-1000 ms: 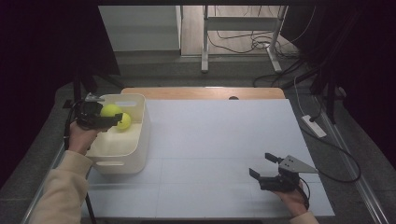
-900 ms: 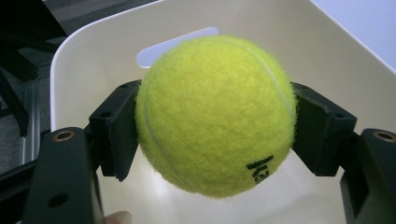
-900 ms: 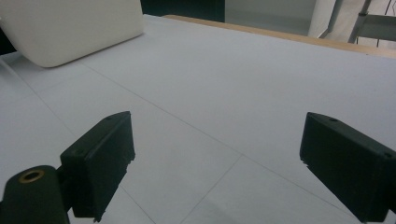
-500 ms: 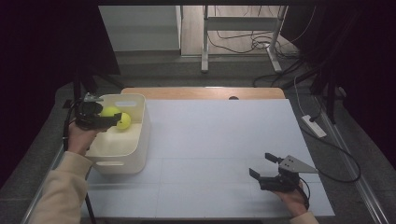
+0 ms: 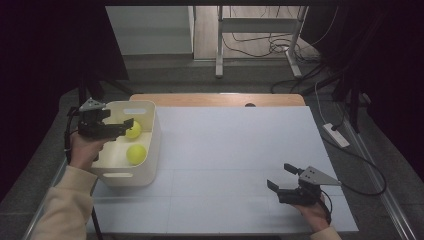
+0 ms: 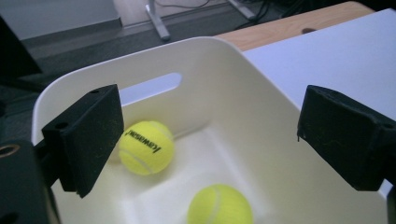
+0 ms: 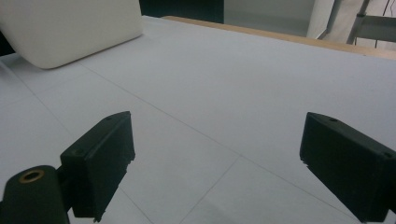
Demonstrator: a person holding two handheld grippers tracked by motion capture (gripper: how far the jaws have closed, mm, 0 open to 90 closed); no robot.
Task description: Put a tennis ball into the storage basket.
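Jaws of the left gripper (image 5: 127, 125) have just opened wide, dropping their tennis ball (image 5: 136, 154) into the bin (image 5: 150, 107).

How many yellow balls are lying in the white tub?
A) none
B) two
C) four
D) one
B: the left gripper view shows two tennis balls lying inside the white tub, and the high view shows the same pair.

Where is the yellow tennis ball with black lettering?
In the high view, the lettered yellow tennis ball lies inside the cream plastic bin at table's left, beyond the second ball.
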